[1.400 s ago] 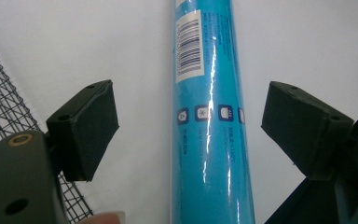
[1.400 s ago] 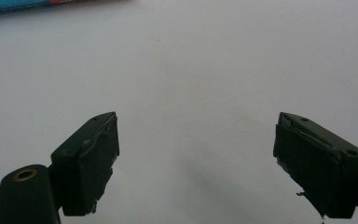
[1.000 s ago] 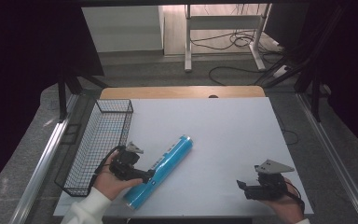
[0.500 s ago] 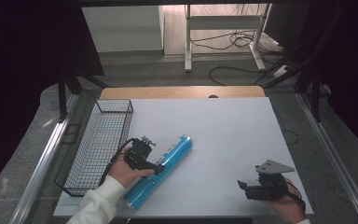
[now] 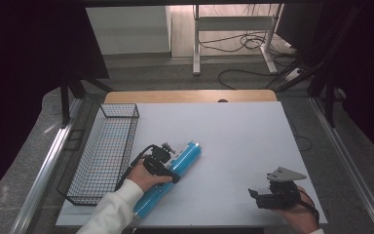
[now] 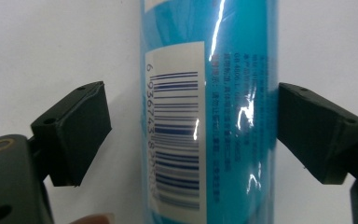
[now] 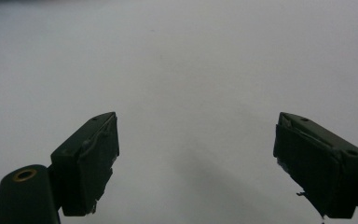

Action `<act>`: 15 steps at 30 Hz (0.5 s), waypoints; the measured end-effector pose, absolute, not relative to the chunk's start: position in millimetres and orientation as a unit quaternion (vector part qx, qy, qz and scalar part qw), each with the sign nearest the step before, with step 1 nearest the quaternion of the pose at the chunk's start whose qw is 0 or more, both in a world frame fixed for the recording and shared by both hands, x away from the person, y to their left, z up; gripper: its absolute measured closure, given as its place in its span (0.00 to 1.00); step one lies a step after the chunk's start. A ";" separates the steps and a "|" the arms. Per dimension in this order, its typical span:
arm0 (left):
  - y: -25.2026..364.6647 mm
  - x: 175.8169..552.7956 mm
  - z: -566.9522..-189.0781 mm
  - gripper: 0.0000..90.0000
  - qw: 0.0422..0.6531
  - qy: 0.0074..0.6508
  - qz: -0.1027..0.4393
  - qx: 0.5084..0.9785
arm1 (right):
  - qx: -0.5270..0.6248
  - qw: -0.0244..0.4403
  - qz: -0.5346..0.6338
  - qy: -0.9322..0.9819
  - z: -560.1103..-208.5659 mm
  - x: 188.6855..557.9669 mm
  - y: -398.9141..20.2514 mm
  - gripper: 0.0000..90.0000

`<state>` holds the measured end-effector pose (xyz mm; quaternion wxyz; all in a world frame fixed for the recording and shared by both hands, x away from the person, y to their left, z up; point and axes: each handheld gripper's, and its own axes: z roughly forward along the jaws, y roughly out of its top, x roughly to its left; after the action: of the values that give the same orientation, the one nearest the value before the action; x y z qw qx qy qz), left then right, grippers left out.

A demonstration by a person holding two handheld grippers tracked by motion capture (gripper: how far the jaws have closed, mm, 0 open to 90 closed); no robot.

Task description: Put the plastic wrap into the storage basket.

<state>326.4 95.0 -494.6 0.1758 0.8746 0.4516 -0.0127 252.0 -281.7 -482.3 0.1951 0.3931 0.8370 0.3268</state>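
— What's there from above?
— My left gripper [image 5: 168,163] sits over the blue tube [image 5: 173,178], lying right of the wire basket [image 5: 102,156]; my right gripper [image 5: 260,196] rests near-right on the white table [image 5: 233,131].
— And up close?
— Left gripper view: jaws just opening, wide, straddling the tube's barcode [image 6: 177,135], pads apart from it. Right gripper view: jaws wide over bare table.

White table [image 5: 233,131] — wire basket [image 5: 102,156], blue tube [image 5: 173,178]
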 end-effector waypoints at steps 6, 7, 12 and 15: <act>84.3 326.7 -507.3 0.18 0.149 0.449 -0.015 0.881 | 0.393 0.196 0.325 0.837 -483.1 252.8 -282.1 0.16; 83.7 326.8 -508.3 0.20 0.146 0.447 -0.014 0.882 | 0.393 0.196 0.325 0.837 -483.0 252.8 -282.2 0.16; 82.9 327.4 -507.7 0.30 0.139 0.448 -0.013 0.883 | 0.392 0.198 0.323 0.838 -482.9 252.8 -282.3 0.16; 82.6 327.9 -505.9 0.34 0.139 0.444 -0.019 0.885 | 0.394 0.199 0.324 0.837 -482.5 252.9 -282.4 0.16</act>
<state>327.9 82.6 -505.9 0.1394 0.8849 0.4441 -0.0194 252.9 -282.4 -482.5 0.1989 0.3942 0.8367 0.3239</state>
